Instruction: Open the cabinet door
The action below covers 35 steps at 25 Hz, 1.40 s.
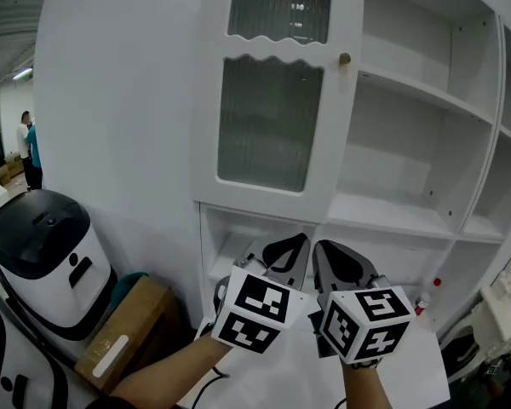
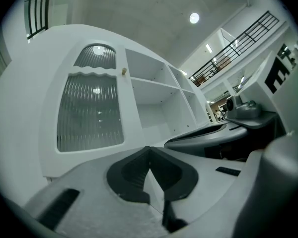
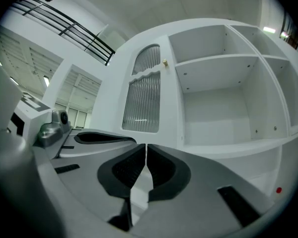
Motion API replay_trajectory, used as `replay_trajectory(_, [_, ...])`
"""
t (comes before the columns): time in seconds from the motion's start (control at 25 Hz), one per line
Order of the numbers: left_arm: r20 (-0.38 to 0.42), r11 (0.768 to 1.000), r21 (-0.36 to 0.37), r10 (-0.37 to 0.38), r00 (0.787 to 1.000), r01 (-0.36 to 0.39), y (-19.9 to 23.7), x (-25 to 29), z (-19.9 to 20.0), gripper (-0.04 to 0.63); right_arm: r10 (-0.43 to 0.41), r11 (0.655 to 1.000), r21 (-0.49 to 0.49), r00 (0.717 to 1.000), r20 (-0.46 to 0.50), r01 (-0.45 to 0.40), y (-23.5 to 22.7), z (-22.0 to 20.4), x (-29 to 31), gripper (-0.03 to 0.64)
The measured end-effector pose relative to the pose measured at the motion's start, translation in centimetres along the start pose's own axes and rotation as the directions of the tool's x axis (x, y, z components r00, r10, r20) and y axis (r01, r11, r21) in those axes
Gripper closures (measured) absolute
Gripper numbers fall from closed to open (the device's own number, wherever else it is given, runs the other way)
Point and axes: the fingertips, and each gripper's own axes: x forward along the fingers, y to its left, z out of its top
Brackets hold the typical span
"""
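A white cabinet door point(image 1: 268, 92) with ribbed glass panels stands ahead, its small brass knob point(image 1: 345, 59) on the right edge. The door looks closed over the left bay. The same door point(image 2: 92, 110) and knob point(image 2: 123, 71) show in the left gripper view, and the door point(image 3: 144, 95) with its knob point(image 3: 165, 62) in the right gripper view. My left gripper point(image 1: 291, 250) and right gripper point(image 1: 324, 254) hang side by side below the door, well under the knob. Both are shut with nothing between the jaws point(image 2: 149, 155) point(image 3: 145, 155).
Open white shelves point(image 1: 426, 100) fill the cabinet's right side, with a lower shelf point(image 1: 392, 216). A black-and-white machine point(image 1: 43, 254) and a cardboard box point(image 1: 123, 331) stand on the left. A person point(image 1: 30, 147) stands far off at the left.
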Motion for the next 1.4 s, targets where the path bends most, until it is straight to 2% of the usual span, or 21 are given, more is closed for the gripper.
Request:
replay_trajectory(0.2, [0.068,0.998,0.066,-0.027,0.997,0.023,1.6,1.0,2.3,0.586,-0.02,1.0,0.002,0.999,0.034,0.02,0.2,2.1,1.7,0.594])
replay_trajectory(0.52, [0.167,0.992,0.111,-0.072,0.983,0.054,3.9,2.1,5.8,0.584,-0.055,0.998,-0.007,0.994,0.1,0.056,0.1,5.9,2.9,0.594])
replay_trajectory(0.64, [0.21,0.988,0.152,-0.075,0.975,0.043,4.9,2.5,7.8,0.584,-0.075,0.997,-0.01,0.99,0.122,0.077,-0.2,7.1,3.3,0.594])
replay_trajectory(0.76, [0.247,0.987,0.155,-0.086,0.965,0.049,5.8,3.2,9.7,0.583,-0.089,0.996,-0.019,0.987,0.133,0.093,-0.5,7.9,3.7,0.594])
replay_trajectory(0.88, [0.27,0.985,0.164,-0.091,0.959,0.047,6.5,4.0,11.0,0.574,-0.1,0.994,-0.023,0.985,0.141,0.105,-1.1,8.5,4.0,0.594])
replay_trajectory(1.0, [0.294,0.98,0.196,-0.089,0.952,0.031,6.6,4.3,12.0,0.546,-0.105,0.994,-0.023,0.981,0.16,0.11,-1.7,9.4,4.1,0.594])
replay_trajectory(1.24, [0.339,0.966,0.26,-0.099,0.936,0.008,6.5,5.7,14.4,0.535,-0.108,0.992,-0.049,0.977,0.185,0.119,-2.5,11.5,4.5,0.594])
replay_trajectory(1.4, [0.372,0.964,0.267,-0.09,0.924,-0.013,7.2,7.0,16.5,0.531,-0.108,0.989,-0.076,0.974,0.199,0.126,-2.9,12.8,4.4,0.594])
